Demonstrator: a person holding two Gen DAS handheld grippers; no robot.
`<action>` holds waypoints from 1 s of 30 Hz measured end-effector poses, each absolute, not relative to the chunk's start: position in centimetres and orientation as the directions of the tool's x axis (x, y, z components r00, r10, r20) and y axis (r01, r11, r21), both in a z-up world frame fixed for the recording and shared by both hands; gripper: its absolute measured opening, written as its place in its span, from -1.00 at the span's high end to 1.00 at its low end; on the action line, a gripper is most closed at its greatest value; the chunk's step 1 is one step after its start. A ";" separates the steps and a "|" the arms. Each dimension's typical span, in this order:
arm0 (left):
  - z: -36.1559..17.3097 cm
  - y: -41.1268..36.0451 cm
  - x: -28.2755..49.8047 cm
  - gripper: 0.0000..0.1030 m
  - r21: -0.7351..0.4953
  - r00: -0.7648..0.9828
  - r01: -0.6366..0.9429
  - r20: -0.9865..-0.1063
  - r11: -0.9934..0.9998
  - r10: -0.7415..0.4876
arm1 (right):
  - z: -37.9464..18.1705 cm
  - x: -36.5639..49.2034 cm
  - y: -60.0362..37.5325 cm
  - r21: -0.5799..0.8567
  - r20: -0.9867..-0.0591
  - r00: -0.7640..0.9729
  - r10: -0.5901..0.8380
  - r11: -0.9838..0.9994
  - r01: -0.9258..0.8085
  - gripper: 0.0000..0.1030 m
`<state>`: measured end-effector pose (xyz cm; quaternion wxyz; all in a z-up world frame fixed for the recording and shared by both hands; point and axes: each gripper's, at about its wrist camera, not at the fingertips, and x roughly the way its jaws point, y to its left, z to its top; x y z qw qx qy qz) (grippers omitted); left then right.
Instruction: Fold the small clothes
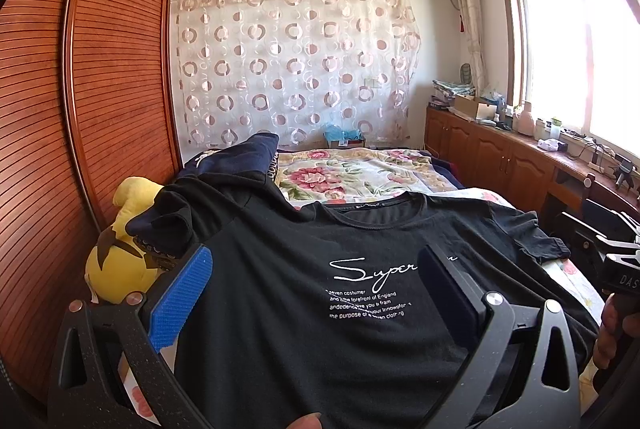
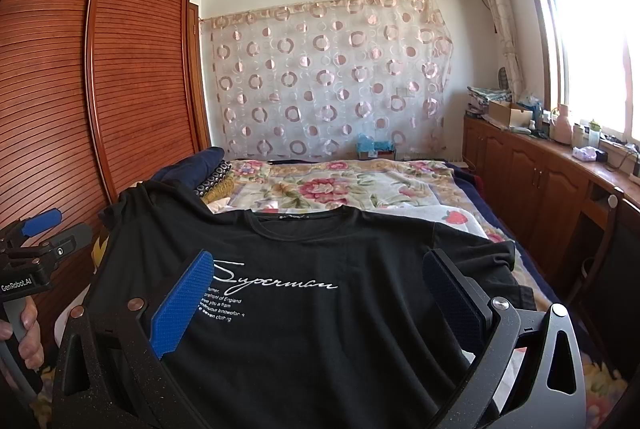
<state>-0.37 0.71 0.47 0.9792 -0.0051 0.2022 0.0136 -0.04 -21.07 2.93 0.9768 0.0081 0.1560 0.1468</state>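
Note:
A black T-shirt (image 1: 320,309) with white "Superman" lettering lies front-up on the bed, collar away from me. My left gripper (image 1: 316,255) hovers open over its chest, blue pad on the left and dark pad on the right, with nothing between them. My right gripper (image 2: 320,259) is also open and empty, a little further right over the same T-shirt (image 2: 320,329). The shirt's right sleeve (image 2: 480,253) lies flat. Its left shoulder rides up onto a heap of dark clothes (image 1: 236,161). The right wrist view shows the left gripper (image 2: 60,229) at the far left, held by a hand.
A yellow plush toy (image 1: 116,269) sits at the bed's left edge under the dark heap. A slatted wooden wardrobe (image 1: 100,89) stands close on the left. A floral bedspread (image 2: 340,185) covers the far half of the bed. Low wooden cabinets (image 2: 540,181) run under the window on the right.

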 end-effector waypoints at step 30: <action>0.7 0.6 -0.6 -0.99 -0.002 0.920 -0.032 -0.390 0.999 0.029 | 2.9 -0.2 -21.0 0.059 -0.299 0.909 0.292 0.956 -0.287 -1.00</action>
